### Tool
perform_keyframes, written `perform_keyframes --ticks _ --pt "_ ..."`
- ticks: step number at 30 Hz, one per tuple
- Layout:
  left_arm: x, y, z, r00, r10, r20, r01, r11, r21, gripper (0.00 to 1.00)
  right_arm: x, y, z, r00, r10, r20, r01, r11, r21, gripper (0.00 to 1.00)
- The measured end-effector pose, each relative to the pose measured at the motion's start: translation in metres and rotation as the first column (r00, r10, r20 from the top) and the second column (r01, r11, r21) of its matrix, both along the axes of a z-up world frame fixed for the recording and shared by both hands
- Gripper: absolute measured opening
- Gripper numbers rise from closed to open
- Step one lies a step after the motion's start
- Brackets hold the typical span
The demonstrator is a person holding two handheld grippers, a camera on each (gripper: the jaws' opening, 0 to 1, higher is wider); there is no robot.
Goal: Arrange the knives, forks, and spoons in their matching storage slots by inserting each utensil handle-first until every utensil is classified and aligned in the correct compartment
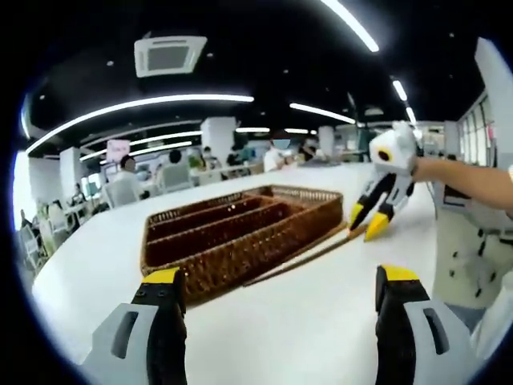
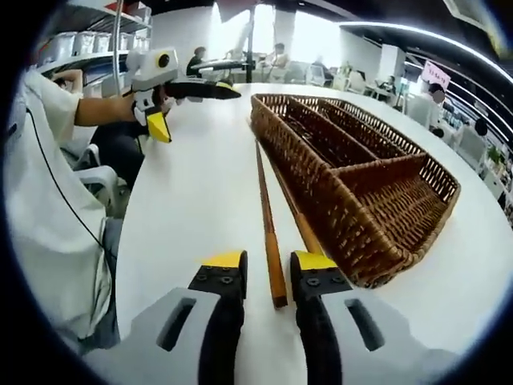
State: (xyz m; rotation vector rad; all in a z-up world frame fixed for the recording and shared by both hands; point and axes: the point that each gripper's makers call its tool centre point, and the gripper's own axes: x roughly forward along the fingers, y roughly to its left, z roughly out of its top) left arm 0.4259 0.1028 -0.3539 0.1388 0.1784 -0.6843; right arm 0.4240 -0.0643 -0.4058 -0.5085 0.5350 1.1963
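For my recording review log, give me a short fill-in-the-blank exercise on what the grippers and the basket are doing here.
1. The wicker basket sits on a ____ table.
2. A pair of wooden ____ lies beside the basket.
3. The right hand-held gripper has its jaws on either side of the near ends of the chopsticks, not yet ____.
4. The left hand-held gripper holds ____.

Missing words: white; chopsticks; closed; nothing

From your left gripper view, the near wall of the basket (image 1: 240, 257) hides the compartment floors. The far ends of the chopsticks (image 2: 271, 233) run under its rim at about twelve o'clock. The people (image 1: 124, 180) at the back are too small to make out.
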Motion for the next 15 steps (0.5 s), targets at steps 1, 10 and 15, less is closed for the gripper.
perform_keyframes --ticks 1,10,15 --pt "0.0 -0.001 -0.001 1.0 -0.006 -0.003 0.006 1.0 0.005 1.0 -0.001 0.001 -0.001 1.0 0.005 -0.008 -0.005 1.0 0.0 0.16" --pt "0.002 -0.009 -0.007 1.0 -0.027 -0.001 0.027 1.0 0.011 1.0 0.0 0.0 -0.001 0.999 0.043 -0.02 -0.043 0.999 -0.004 0.07" --pt "0.0 -0.012 -0.014 0.998 -0.056 -0.022 0.057 0.998 0.031 0.99 -0.009 0.001 -0.002 0.995 0.085 -0.045 -0.085 0.996 0.014 0.07"
